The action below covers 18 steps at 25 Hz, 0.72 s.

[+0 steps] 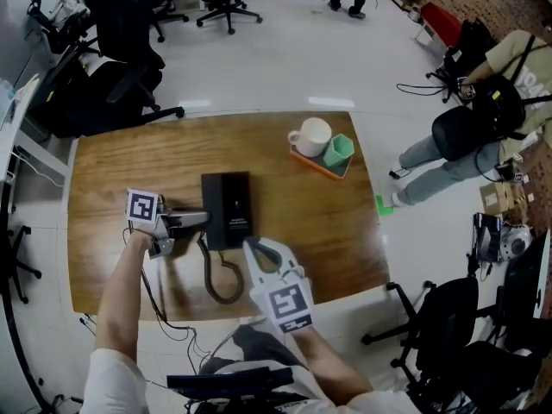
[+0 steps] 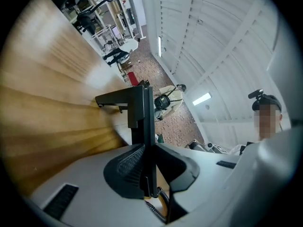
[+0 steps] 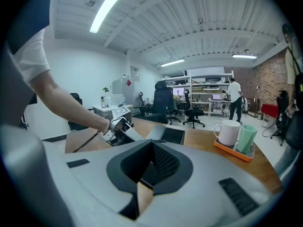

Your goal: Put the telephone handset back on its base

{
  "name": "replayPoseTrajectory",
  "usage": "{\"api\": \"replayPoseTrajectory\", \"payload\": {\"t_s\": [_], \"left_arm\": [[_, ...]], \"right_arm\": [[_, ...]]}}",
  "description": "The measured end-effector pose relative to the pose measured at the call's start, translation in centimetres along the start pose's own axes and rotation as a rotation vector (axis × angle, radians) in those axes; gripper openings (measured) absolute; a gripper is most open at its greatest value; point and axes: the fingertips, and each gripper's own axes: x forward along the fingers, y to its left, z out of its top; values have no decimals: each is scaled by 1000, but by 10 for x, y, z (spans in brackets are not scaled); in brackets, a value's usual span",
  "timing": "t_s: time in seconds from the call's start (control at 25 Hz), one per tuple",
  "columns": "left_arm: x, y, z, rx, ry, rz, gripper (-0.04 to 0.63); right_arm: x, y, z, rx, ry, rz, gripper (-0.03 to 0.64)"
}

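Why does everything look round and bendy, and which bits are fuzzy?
Head view: the wide lens bows the table edges, and white glare shines on the floor. Left gripper view: tilted, dark corners, the table streaky and blurred, the handset sharper. Right gripper view: ceiling lights glow bright, and straight lines bend.

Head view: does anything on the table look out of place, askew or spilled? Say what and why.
Only the telephone handset: the left claw is clamped on it at the left side of the base, so it is not yet let go. Its coiled cord lies in a loose loop. Nothing spilled.
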Motion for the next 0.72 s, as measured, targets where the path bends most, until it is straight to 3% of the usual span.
{"api": "replayPoseTrajectory", "payload": {"t_s": [0.32,0.72], "left_arm": [[3,-1,0,2,16,-8,67],[1,2,0,42,26,67,106]], "right_arm": [[3,-2,-1,5,1,2,5],[5,5,-1,8,0,13,5]]}}
